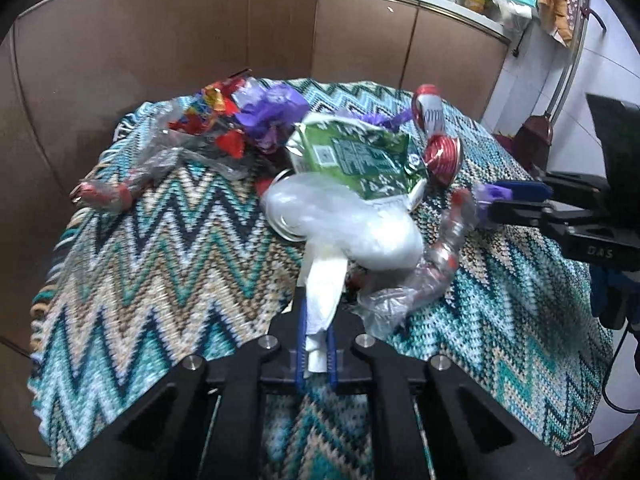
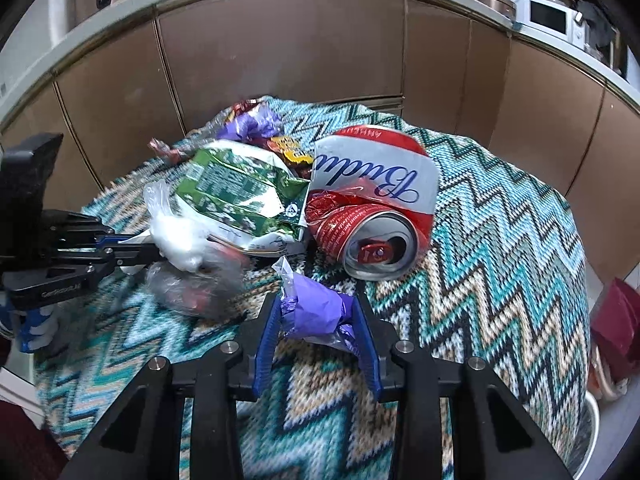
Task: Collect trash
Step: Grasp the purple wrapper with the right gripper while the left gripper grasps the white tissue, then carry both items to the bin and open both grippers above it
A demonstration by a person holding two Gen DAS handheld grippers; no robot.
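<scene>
We have trash in both grippers. The left gripper (image 1: 318, 344) is clenched on a white plastic bag (image 1: 376, 236) by its twisted neck, low in the centre of the left wrist view, and the bag's bulging body hangs forward over the pile. The right gripper (image 2: 316, 332) is grasping a crumpled purple wrapper (image 2: 316, 312) between its blue fingers (image 2: 266, 340), low in the centre of the right wrist view, just in front of a crushed Budweiser can (image 2: 372, 208).

The rest of the trash lies mid-frame on the zigzag knitted cloth (image 1: 152, 264): a green foil packet (image 1: 356, 156) touching the white bag, a clear film wrapper (image 1: 416, 280) just beside the left gripper, a red and yellow candy wrapper (image 1: 208, 114) in the upper left of the left wrist view, and a second red can (image 1: 428, 106) behind the crushed one.

Risks as we judge them: the bag is held only by thin, slippery film, so it could slide out when lifted, and the clear film clinging beside it may drag along and fall. The purple wrapper is loose and springy and could pop free.

The white bag appears filled with something pale; we cannot tell what. We cannot make out any bin
</scene>
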